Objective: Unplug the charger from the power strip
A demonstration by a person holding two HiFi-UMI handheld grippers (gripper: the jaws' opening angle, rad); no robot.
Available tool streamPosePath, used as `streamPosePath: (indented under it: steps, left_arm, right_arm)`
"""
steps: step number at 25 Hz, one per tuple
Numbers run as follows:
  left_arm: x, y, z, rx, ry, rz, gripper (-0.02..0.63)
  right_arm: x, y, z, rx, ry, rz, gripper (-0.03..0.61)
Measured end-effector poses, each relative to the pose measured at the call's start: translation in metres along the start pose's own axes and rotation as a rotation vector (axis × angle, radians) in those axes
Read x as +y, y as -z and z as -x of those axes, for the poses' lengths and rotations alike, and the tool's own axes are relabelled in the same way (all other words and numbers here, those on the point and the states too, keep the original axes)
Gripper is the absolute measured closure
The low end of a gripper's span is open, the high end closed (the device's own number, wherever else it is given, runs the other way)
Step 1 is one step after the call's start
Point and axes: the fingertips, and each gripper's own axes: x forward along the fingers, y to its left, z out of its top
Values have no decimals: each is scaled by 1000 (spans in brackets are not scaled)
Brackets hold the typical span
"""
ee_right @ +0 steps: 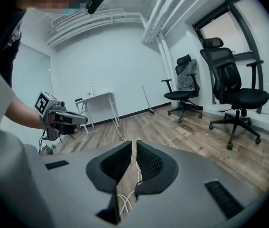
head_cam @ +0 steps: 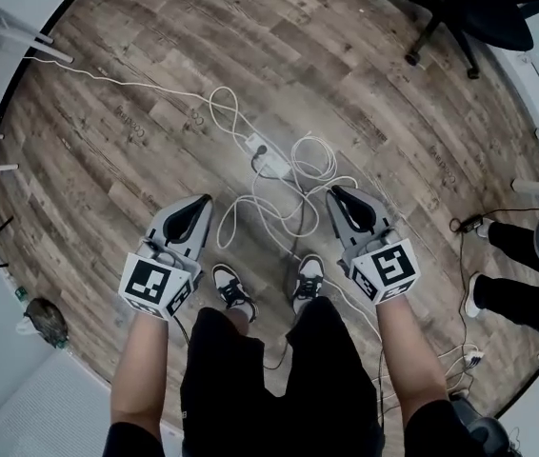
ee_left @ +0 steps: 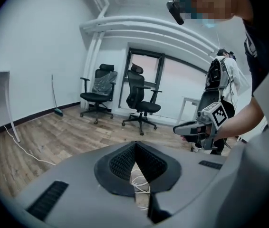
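The person stands on a floor (head_cam: 108,169) of grey-brown wooden planks with a rough grain and holds one gripper in each hand. The white power strip (head_cam: 269,163), a short flat bar, lies on the planks ahead of the person's black-and-white sneakers (head_cam: 233,291), between the two grippers and further from the person than both. At the far end of the bar sits a small white block with a dark spot, the charger (head_cam: 259,147) as far as the head view lets me tell; it is in the strip. Thin white cables (head_cam: 300,181) lie in loose loops around the strip, and one long white cord (head_cam: 136,86) runs away toward a white table leg (head_cam: 17,29).

The left gripper (head_cam: 196,208) has a smooth grey plastic shell and black ribbed pads (ee_left: 120,163). Its jaws meet at the tips and form a narrow V, with nothing between them. The right gripper (head_cam: 343,198) has the same shape; its jaws stand together with only a thin slit, and they are also empty. Both grippers hang above the floor, well apart from the strip.

A black office chair (head_cam: 474,8) with a star base stands at the far right. Another person's legs (head_cam: 527,298) in black trousers show at the right edge.
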Motion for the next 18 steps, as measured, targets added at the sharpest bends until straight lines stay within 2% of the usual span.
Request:
streamPosePath:
  steps: [8, 12, 18]
  left_arm:
    - [45, 149, -104, 53, 52, -4, 595]
    - [62, 209, -149, 78, 91, -21, 595]
    - [73, 288, -214, 115, 165, -51, 595]
  right_arm:
    - [-38, 158, -102, 55, -36, -6, 544]
    - [-45, 227, -145, 87, -86, 9, 489]
    - [-53, 321, -197, 137, -139, 47, 468]
